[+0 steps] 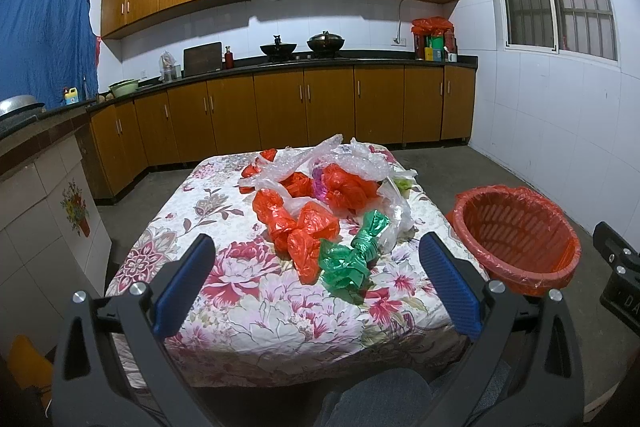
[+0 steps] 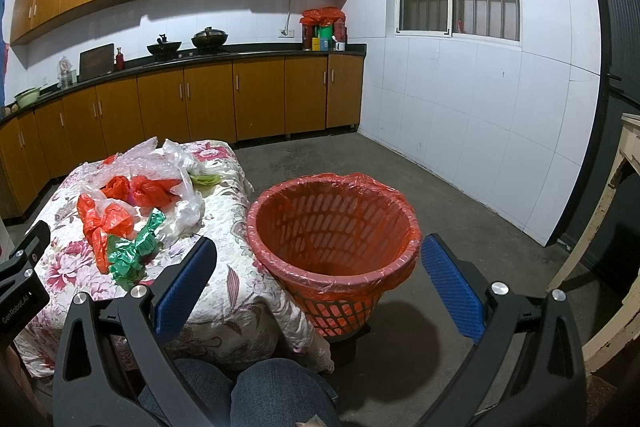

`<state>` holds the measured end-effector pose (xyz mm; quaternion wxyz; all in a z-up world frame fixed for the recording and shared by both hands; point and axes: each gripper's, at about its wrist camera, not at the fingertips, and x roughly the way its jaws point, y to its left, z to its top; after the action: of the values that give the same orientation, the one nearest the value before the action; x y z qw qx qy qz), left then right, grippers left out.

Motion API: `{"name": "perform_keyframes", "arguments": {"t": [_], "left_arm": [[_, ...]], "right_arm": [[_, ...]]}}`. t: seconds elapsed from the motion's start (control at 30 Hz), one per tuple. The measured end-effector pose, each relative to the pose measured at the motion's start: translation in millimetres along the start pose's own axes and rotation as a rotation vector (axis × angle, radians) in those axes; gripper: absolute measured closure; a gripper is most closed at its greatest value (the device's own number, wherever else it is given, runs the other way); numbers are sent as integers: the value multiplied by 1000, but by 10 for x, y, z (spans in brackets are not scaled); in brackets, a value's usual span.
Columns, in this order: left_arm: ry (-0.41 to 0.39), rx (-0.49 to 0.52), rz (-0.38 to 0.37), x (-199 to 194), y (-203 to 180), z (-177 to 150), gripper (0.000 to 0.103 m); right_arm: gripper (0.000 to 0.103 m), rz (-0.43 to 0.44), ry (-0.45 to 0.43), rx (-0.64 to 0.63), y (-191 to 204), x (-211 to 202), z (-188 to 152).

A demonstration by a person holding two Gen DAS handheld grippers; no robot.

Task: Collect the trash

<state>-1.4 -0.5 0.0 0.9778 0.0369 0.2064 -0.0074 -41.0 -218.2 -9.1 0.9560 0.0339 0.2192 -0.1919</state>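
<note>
A: While both claws are held spread with nothing between the pads, the pile is noted untouched on the floral tabletop (image 1: 224, 307). The left claw (image 1: 316, 283) is poised short of the green bag (image 1: 352, 255); the right claw (image 2: 320, 287) is aimed at the lined basket (image 2: 336, 227).

B: Position of the trash relative to the basket?

A: All of it is seen to the left of the basket, on the tabletop. The green bag lies nearest the basket side, touching an orange bag (image 1: 300, 227). Clear bags (image 1: 360, 163) are heaped farther back, tangled with more orange film. The basket is set just beside the tabletop's right edge, lower than the cloth, and appears to hold only its liner (image 2: 372, 183).

B: Risks judged from here?

A: Several are expected.
- Thin film may be pinched only at a fold, so the bag could slip from the pads in transit.
- Because the bags overlap, a neighbour may be dragged along and dropped on the floor (image 2: 460, 211) in the gap beside the basket.
- The cloth itself may be caught if the pads are closed too low.
- The liner is draped loosely over the rim; it could be snagged and pulled inward, or the light basket tipped.
</note>
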Motion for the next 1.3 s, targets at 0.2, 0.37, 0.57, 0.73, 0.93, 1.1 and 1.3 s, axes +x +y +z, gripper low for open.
{"name": "perform_keyframes", "arguments": {"t": [0.2, 0.37, 0.57, 0.73, 0.93, 1.1, 1.3], "left_arm": [[2, -1, 0, 14, 4, 5, 4], [3, 0, -1, 13, 4, 4, 4], [4, -1, -1, 15, 4, 5, 4], [5, -1, -1, 17, 5, 5, 4], [9, -1, -3, -4, 4, -3, 4], [10, -2, -3, 6, 4, 0, 4], [11, -2, -3, 4, 5, -1, 4]], "right_arm": [[2, 0, -1, 0, -2, 6, 4], [2, 1, 0, 0, -4, 9, 5], [2, 1, 0, 0, -7, 11, 7], [2, 1, 0, 0, -6, 15, 6], [2, 1, 1, 0, -4, 23, 3], [2, 1, 0, 0, -4, 26, 3], [2, 0, 1, 0, -4, 29, 3]]}}
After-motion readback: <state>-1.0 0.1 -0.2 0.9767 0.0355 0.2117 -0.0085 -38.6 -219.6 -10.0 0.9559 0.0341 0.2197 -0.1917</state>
